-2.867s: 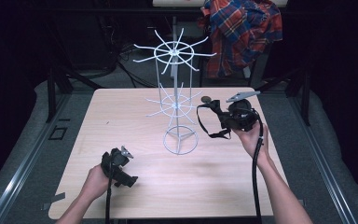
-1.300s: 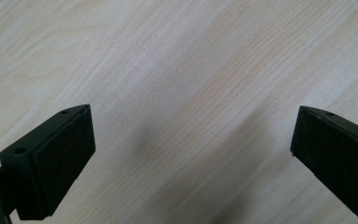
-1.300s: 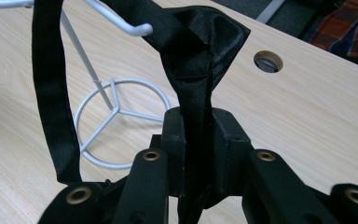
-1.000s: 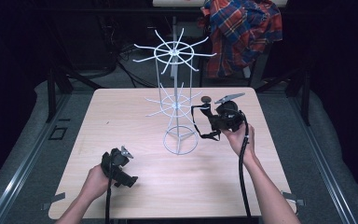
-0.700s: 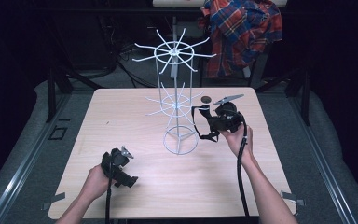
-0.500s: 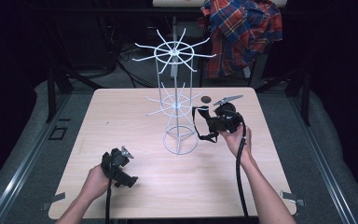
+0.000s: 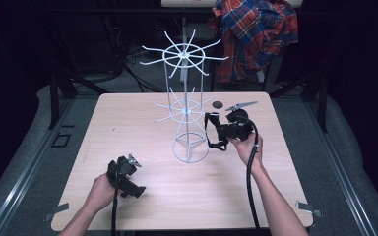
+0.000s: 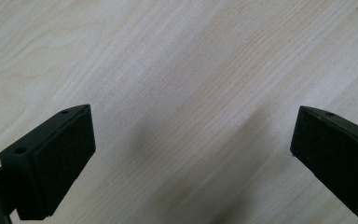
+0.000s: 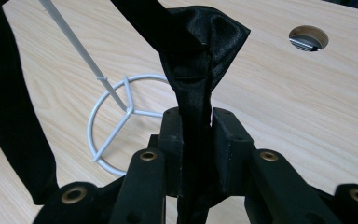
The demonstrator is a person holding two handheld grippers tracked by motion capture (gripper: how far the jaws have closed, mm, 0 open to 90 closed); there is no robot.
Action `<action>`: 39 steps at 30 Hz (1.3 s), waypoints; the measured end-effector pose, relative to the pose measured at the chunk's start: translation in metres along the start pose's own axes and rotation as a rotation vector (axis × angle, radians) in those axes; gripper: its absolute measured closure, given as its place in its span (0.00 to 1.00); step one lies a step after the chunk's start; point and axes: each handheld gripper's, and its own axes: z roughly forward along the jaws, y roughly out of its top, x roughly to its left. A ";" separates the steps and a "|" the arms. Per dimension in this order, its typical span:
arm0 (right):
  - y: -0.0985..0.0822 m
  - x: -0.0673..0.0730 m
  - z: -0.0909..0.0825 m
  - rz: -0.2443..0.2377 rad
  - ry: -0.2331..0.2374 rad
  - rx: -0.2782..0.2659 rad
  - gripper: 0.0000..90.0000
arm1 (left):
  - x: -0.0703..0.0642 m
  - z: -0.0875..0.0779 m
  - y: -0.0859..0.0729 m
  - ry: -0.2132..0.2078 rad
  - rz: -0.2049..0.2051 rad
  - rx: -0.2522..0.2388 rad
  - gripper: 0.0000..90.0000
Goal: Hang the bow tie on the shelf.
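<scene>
A white wire rack (image 7: 186,98) with two tiers of spoke arms stands on the wooden table (image 7: 128,123), on a ring base (image 7: 189,149). My right gripper (image 7: 221,129) hovers just right of the rack's lower part, shut on a black satin strap (image 7: 208,132) whose loop hangs toward the rack. In the right gripper view the satin strap (image 9: 200,51) is pinched between the jaws of my right gripper (image 9: 196,126), with the ring base (image 9: 116,121) beyond. My left gripper (image 7: 125,179) rests near the table's front left. In its own view my left gripper (image 8: 191,140) is open over bare wood.
A plaid shirt (image 7: 256,34) hangs behind the table at the back right. A round cable hole (image 7: 218,104) lies in the tabletop behind the right gripper, and the same hole (image 9: 308,37) shows in the right gripper view. Dark floor and metal rails surround the table.
My right gripper has carried the black strap leftward and a little nearer, closing in on the rack. The left gripper has stayed where it was.
</scene>
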 end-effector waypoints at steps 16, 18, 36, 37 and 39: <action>0.002 0.008 0.008 -0.005 0.018 0.005 0.80 | -0.001 0.000 0.000 -0.004 -0.001 0.003 0.00; 0.002 0.009 0.009 -0.009 0.025 0.008 0.77 | -0.001 0.000 0.000 -0.005 -0.001 0.003 0.00; 0.006 0.015 -0.017 -0.059 0.060 -0.004 0.54 | -0.001 0.000 0.000 -0.005 -0.001 0.002 0.00; 0.006 0.016 -0.019 -0.058 0.061 0.004 0.53 | -0.001 0.000 0.000 -0.005 -0.001 0.002 0.00; 0.006 0.017 -0.024 -0.066 0.064 0.009 0.51 | -0.001 0.000 0.000 -0.004 -0.002 0.002 0.00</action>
